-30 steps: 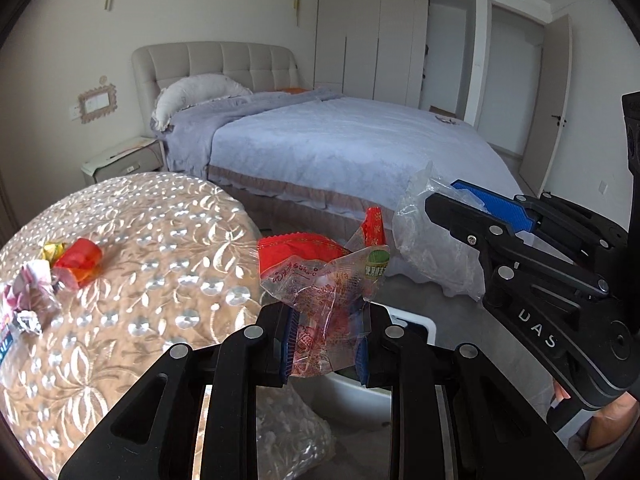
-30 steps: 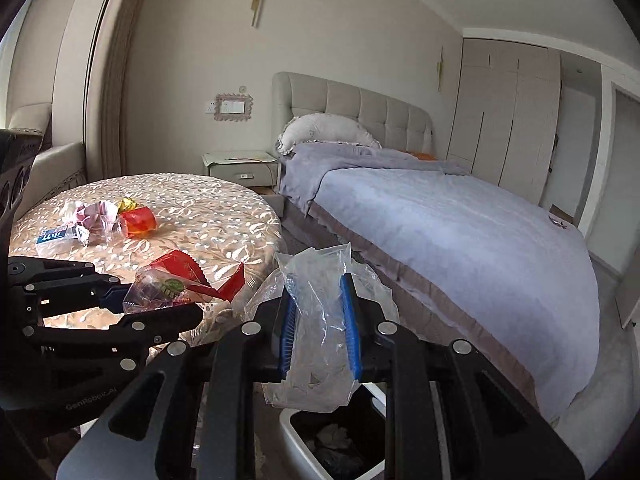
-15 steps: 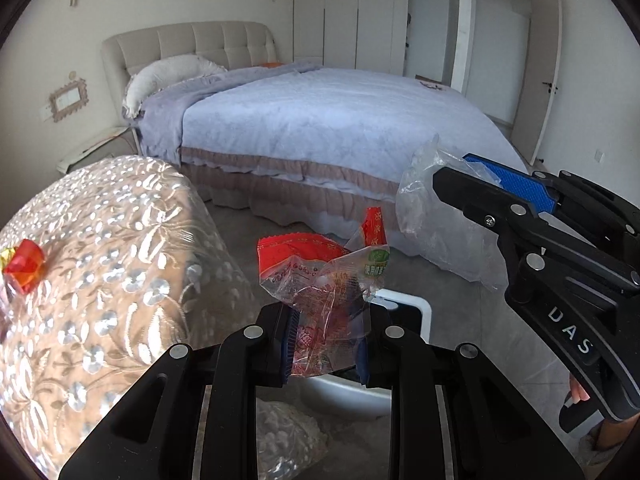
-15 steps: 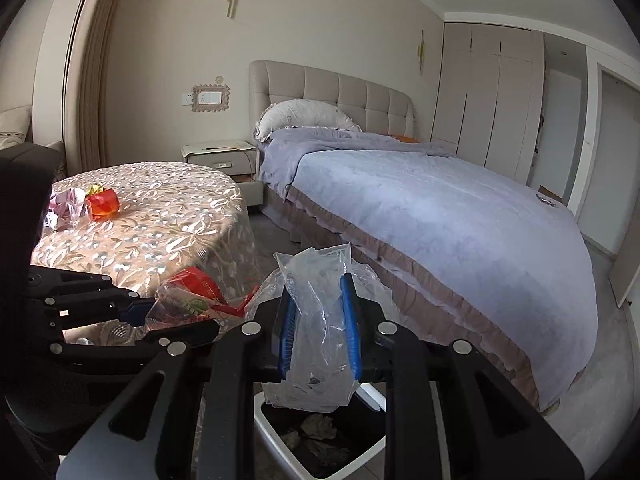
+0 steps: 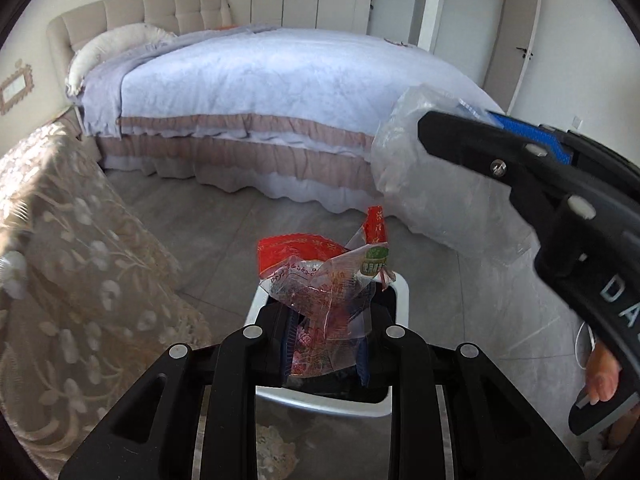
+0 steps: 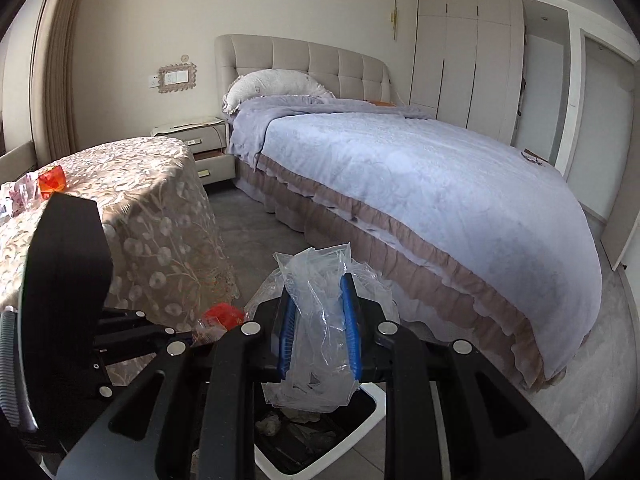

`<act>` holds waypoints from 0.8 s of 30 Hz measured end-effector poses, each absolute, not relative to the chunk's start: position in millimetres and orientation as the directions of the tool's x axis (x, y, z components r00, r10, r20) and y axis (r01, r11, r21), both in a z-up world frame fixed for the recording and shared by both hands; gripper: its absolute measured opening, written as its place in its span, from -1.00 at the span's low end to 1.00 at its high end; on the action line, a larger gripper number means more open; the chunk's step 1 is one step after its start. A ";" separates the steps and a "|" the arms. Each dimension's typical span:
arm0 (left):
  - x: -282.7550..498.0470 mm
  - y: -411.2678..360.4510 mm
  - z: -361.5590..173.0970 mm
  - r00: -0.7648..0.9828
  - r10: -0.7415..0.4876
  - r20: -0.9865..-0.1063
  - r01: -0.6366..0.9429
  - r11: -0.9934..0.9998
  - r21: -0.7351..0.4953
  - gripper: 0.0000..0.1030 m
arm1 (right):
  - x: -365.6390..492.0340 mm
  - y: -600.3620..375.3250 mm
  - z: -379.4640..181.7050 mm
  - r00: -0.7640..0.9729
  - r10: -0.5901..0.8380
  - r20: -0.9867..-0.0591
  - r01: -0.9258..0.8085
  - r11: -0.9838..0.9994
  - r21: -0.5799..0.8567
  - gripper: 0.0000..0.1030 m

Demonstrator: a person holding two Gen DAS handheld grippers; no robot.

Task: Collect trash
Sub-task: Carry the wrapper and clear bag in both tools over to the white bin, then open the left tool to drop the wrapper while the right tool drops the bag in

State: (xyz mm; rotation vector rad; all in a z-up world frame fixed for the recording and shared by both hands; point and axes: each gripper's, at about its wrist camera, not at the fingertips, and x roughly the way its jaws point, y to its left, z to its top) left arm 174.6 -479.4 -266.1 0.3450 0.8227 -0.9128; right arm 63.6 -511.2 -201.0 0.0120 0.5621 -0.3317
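My left gripper [image 5: 323, 346] is shut on a crumpled red and clear snack wrapper [image 5: 324, 280], held just above the white-rimmed trash bin [image 5: 402, 300] on the floor. My right gripper [image 6: 319, 334] is shut on a clear plastic bag [image 6: 320, 320] and hangs over the same trash bin [image 6: 362, 432], which holds crumpled scraps inside. In the left wrist view the right gripper [image 5: 520, 160] and its clear bag [image 5: 424, 184] come in from the right. The red wrapper [image 6: 222, 316] shows to the left in the right wrist view. More wrappers, one red [image 6: 52, 180], lie on the round table [image 6: 140, 208].
A large bed [image 6: 400, 168] with a lilac cover fills the middle and right. The round table's lace cloth [image 5: 80, 280] hangs to the floor left of the bin. A nightstand [image 6: 196, 140] stands by the headboard. Grey floor tiles [image 5: 220, 232] lie between table and bed.
Both grippers have moved down and away from the tabletop toward the bin, keeping hold of their trash. The bin now shows larger beneath them; the table has slid off to the left.
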 end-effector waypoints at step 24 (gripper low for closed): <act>193.9 -515.1 -318.2 0.251 -0.543 -0.802 0.859 0.506 -0.074 0.91 | 86.8 -542.3 -250.1 0.734 -0.310 -0.604 0.335 0.939 -0.076 -0.55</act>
